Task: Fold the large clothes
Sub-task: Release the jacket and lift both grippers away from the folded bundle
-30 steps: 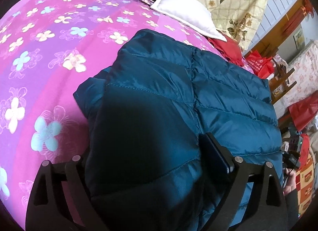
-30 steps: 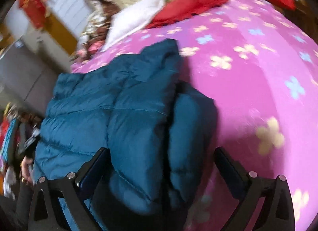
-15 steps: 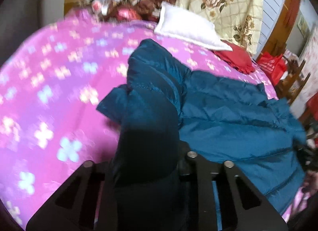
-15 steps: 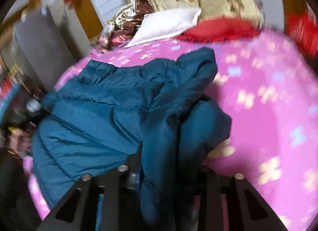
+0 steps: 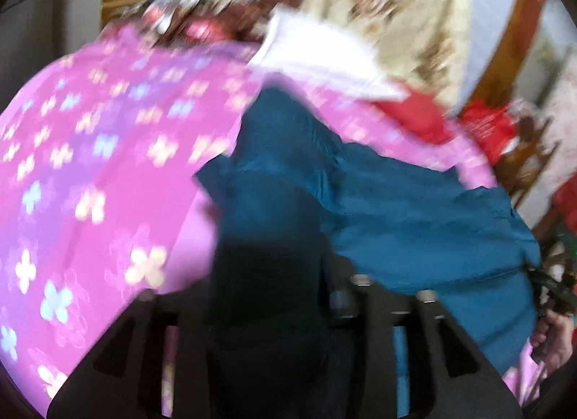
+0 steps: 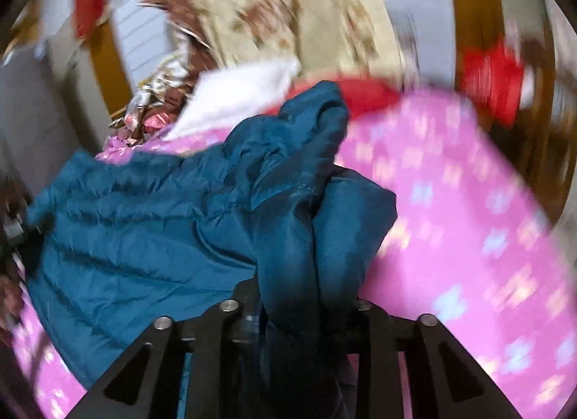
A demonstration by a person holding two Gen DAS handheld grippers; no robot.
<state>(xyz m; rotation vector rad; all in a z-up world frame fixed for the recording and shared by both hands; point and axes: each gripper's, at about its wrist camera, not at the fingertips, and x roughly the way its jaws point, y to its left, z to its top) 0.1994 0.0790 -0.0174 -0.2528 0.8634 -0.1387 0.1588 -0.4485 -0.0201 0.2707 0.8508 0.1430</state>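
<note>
Jaws of both the left gripper (image 5: 268,296) and right gripper (image 6: 306,305) clamped one folded edge of the teal down jacket (image 6: 151,224), its bulk trailing across the bed (image 6: 468,210) between them.

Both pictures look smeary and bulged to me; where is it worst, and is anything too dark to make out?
Left wrist view: motion blur smears the pink flowered bedspread and white pillow; the teal jacket fold between the fingers is nearly black. Right wrist view: background streaks most, jacket quilting stays fairly readable. Both bulge, with dark corners.
</note>
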